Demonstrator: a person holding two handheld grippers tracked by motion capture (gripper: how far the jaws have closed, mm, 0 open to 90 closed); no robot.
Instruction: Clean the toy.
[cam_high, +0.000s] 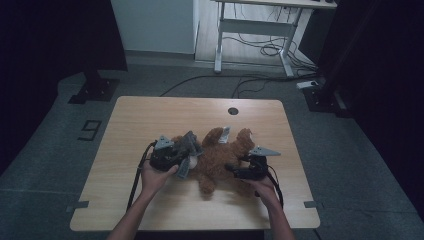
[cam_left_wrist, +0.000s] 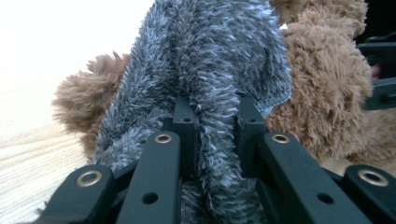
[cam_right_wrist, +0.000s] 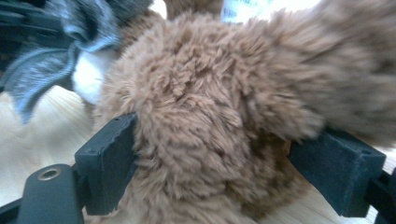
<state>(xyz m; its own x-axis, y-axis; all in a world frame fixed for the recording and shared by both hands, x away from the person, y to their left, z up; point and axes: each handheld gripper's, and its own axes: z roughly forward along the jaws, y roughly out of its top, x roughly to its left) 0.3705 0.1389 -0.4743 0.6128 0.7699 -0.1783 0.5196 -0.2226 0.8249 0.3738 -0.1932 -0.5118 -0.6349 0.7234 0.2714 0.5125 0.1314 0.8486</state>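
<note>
On the wooden table (cam_high: 150, 115), nearer its front edge than its back and about midway between the left and right edges, a brown plush bear (cam_high: 220, 155) lies sprawled, a white label near its upper part. Toward the left, a person's left hand (cam_high: 152, 177) holds the left gripper (cam_high: 186, 156), which meets the bear's left side. Its jaws are drawn close together and pinch a fold of fuzzy grey cloth (cam_left_wrist: 210, 70); in the left gripper view the grey pile runs up between the two black jaws and spreads over the brown fur behind it. The cloth lies against the bear's left part. Toward the right, the right hand (cam_high: 265, 187) holds the right gripper (cam_right_wrist: 219, 163) at the bear's right side. Its jaws stand wide, one on each side of a rounded brown plush part, which sits between them; the left pad touches the fur, the right pad lies at its edge.
</note>
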